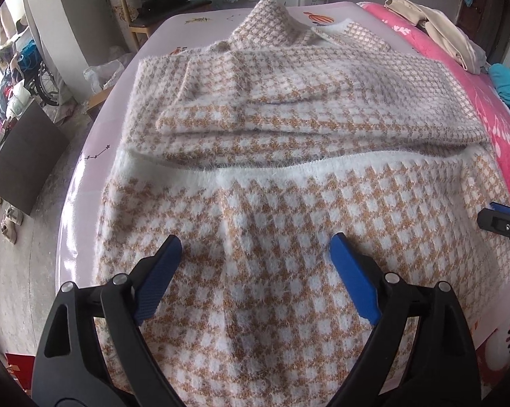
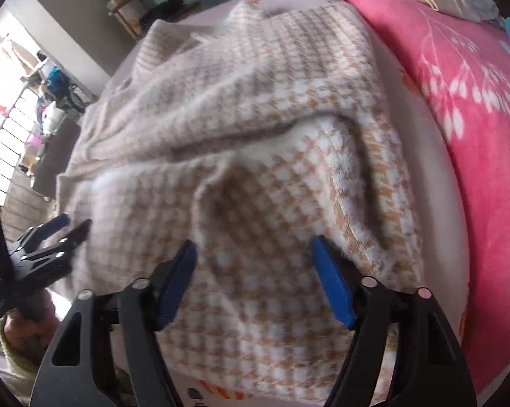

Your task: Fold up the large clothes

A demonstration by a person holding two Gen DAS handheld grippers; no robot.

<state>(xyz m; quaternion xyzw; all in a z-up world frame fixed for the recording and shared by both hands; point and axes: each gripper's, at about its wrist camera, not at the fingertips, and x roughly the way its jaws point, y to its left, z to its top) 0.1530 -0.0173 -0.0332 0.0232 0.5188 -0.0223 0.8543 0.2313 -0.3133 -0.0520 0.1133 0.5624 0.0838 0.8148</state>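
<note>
The left claw (image 1: 255, 247) hangs released, jaws spread wide, just above the near flap of the sweater (image 1: 289, 135), with nothing pinched between its pads. The sweater lies spread on the bed (image 1: 85, 183), and it serves as the landmark here: its long axis runs away from both claws toward the far collar, which stands up at the far end. Across its middle a sleeve lies folded flat, and nearer than that a white fuzzy hem crosses from side to side, marking where the near flap is turned up over the body. The knit is thick and hairy, a tan-and-white houndstooth, soft and inclined to slump into ridges. One such ridge rises directly ahead of the right claw (image 2: 253, 247), whose jaws stand partly apart over the cloth and not yet biting it, though blur makes contact hard to judge. Both claws sit at the sweater's near end, so the coming grasp probably reaches down and forward into that flap. Right of the sweater a pink blanket (image 2: 475, 129) runs alongside.
</note>
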